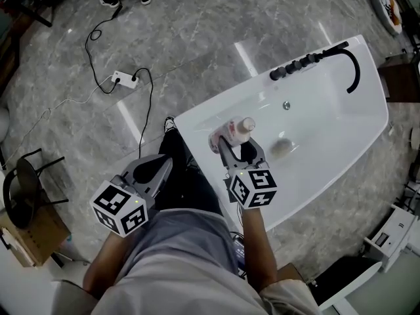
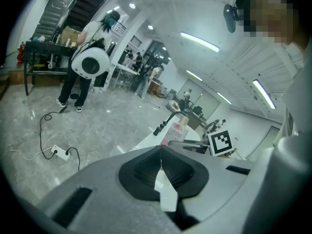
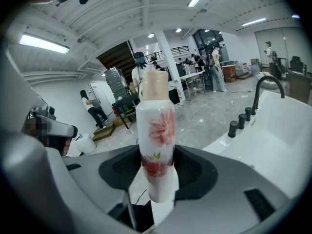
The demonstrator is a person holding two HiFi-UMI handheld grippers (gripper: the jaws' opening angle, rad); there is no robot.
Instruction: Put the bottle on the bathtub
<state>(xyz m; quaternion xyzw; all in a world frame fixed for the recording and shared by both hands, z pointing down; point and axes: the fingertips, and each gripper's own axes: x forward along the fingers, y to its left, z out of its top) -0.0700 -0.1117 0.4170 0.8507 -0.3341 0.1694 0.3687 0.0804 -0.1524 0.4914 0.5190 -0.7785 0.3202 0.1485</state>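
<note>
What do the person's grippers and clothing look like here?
The left gripper and right gripper share grey wedge-shaped bodies with black pads, and each carries a white cube printed with black square markers. The person wears a light grey top and dark trousers.

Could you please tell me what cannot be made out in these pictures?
- Gap between bottle and bathtub: head view, hidden under the right gripper.
- Pale lump in the bathtub: head view, too small to identify.
- Bathtub's far end: right gripper view, cut off by the picture edge.
</note>
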